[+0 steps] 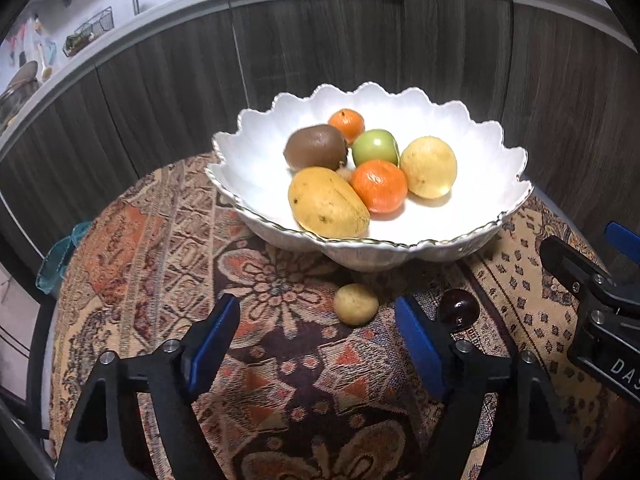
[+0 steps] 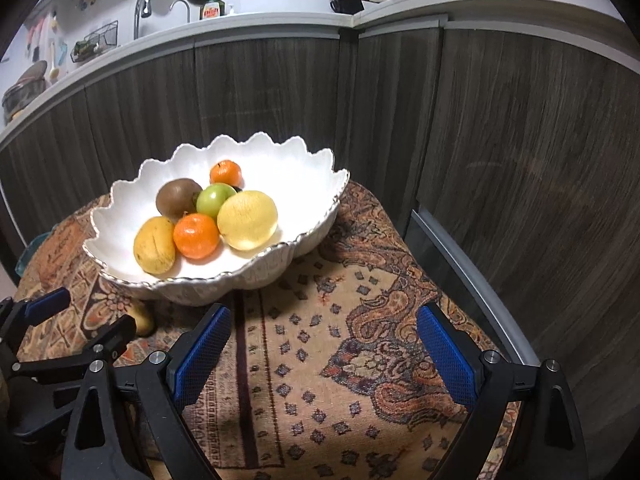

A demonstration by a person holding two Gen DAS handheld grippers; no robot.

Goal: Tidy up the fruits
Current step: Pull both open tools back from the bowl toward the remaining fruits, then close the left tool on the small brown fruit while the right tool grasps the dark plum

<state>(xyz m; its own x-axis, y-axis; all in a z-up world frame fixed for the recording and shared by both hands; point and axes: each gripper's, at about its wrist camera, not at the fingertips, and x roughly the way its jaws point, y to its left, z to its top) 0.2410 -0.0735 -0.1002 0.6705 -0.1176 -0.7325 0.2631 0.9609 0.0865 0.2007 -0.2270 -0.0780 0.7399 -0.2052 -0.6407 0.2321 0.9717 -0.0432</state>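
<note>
White scalloped bowl (image 1: 460, 236) seen on patterned cloth (image 1: 160, 240) over surface; mango (image 1: 326, 202), kiwi (image 1: 316, 146), green apple (image 1: 376, 147), two oranges, pale yellow fruit (image 1: 429, 167) held inside. Small yellow fruit (image 1: 356, 304) and dark round fruit (image 1: 458, 307) left on cloth just before bowl. Left tongs (image 1: 316, 336) held apart, nothing gripped. Right tongs (image 2: 324, 352) held wide apart, empty.
</note>
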